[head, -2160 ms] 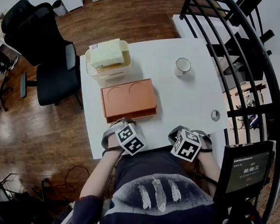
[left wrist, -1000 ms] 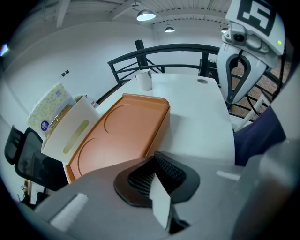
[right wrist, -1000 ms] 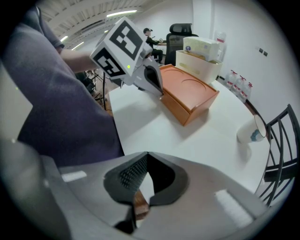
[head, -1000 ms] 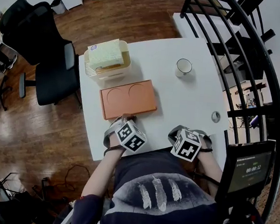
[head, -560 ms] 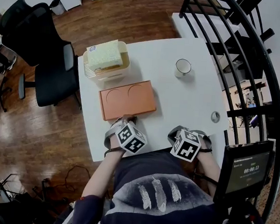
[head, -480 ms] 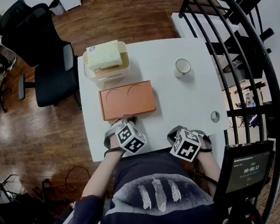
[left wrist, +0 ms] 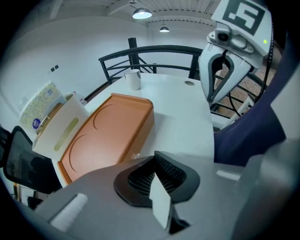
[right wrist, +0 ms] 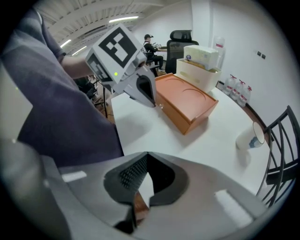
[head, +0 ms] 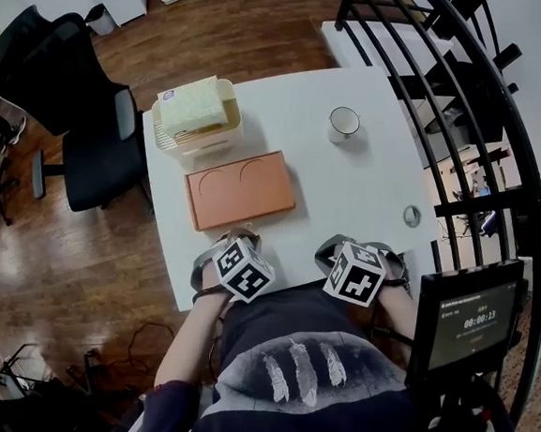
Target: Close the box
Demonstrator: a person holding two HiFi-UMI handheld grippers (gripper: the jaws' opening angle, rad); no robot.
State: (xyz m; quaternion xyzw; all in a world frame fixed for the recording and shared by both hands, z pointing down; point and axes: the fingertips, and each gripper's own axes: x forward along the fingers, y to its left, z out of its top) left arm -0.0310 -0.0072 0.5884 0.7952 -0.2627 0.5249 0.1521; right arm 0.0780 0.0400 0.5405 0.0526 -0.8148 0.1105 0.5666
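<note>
Wood floor point(head: 259, 26), black office chair point(head: 53, 64), railing point(head: 469, 96)

I've got the box point(head: 240, 191) on the table point(head: 368, 181), the bin point(head: 207, 140) just behind it, and the cup point(head: 344, 123) behind it to the right. My left gripper point(head: 237, 239) is just before the box, and my right gripper point(head: 335, 254) before it to the right.

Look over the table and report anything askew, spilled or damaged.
Nothing stands out. The orange box lies flat on the table with its lid down. The mug stands upright with no spill near it, and the white basket sits upright just beyond the box. No damage shows.
</note>
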